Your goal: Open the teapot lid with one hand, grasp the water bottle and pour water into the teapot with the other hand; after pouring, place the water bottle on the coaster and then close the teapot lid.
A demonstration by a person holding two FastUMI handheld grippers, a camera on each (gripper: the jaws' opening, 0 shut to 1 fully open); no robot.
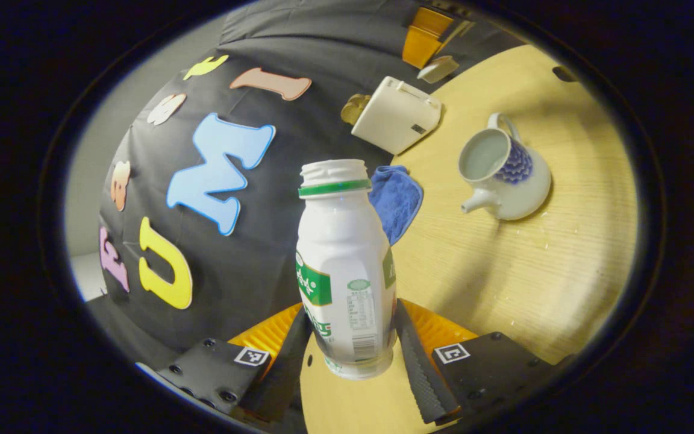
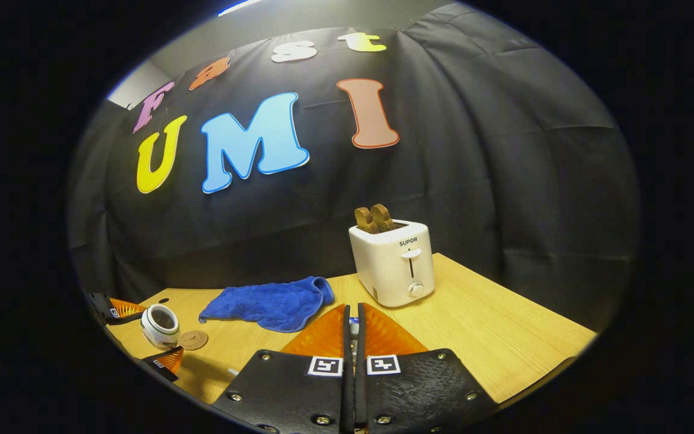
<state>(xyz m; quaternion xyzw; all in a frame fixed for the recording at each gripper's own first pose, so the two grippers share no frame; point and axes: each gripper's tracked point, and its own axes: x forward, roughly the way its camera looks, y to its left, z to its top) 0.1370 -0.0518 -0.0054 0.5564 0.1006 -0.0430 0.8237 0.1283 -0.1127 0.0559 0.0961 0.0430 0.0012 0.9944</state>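
Observation:
A white, uncapped water bottle point(image 1: 347, 271) with a green neck ring stands between the fingers of my left gripper point(image 1: 350, 355), which is shut on its lower body and holds it tilted above the table. The white teapot point(image 1: 503, 175) with a blue pattern sits lidless to the right, apart from the bottle. My right gripper point(image 2: 353, 308) is almost fully shut on a small pale piece, seemingly the teapot lid point(image 2: 353, 328). In the right gripper view the bottle point(image 2: 160, 325) shows far left, beside the round brown coaster point(image 2: 193, 339).
A white toaster point(image 2: 392, 262) with brown slices stands at the back of the wooden table point(image 1: 534, 283). A blue cloth point(image 2: 271, 304) lies left of the toaster, near the wall. Bare tabletop lies around the teapot.

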